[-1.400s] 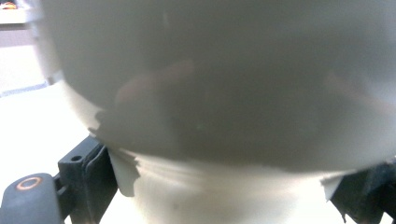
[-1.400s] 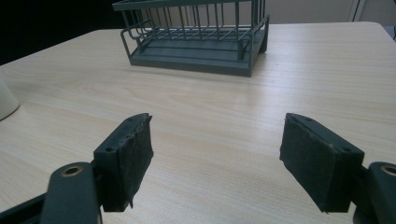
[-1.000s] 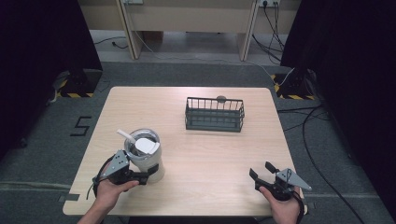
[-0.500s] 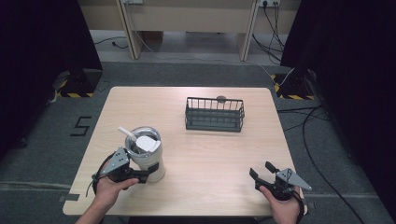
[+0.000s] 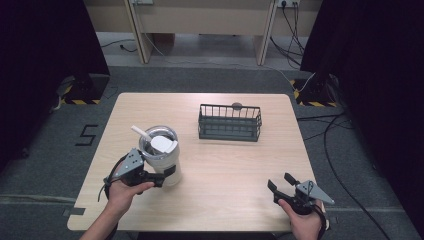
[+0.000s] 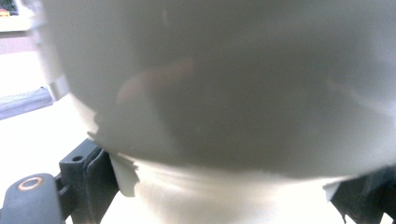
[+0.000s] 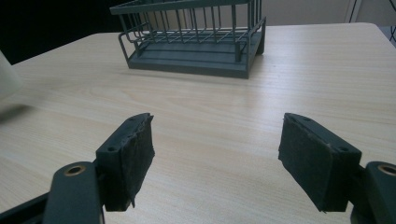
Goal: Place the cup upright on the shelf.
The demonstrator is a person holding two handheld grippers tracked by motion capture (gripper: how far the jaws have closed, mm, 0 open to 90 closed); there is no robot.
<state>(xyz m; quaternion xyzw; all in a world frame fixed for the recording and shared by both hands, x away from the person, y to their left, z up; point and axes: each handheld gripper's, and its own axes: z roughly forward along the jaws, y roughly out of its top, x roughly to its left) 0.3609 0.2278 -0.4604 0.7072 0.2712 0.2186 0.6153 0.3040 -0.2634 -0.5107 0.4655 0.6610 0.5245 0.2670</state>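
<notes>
Forearms enter from the near edge of the table point(image 5: 225, 200); the left hand point(image 5: 122, 192) holds the left gripper point(image 5: 162, 177) level, pointed sideways at the tumbler point(image 5: 162, 157), its jaws clamped around the lower body of that cup; the tumbler stands upright, well to the near-left of the wire basket point(image 5: 230, 122), with a white straw point(image 5: 141, 134) leaning out of its rim. The right hand point(image 5: 302, 222) holds the right gripper point(image 5: 282, 184) low, well to the right of the tumbler, jaws spread wide with nothing between them. Left gripper view gives the pale tumbler wall point(image 6: 224, 84) pressed close between the pads; right gripper view gives the basket's bare floor point(image 7: 196, 53) beyond its parted pads point(image 7: 133, 156).
</notes>
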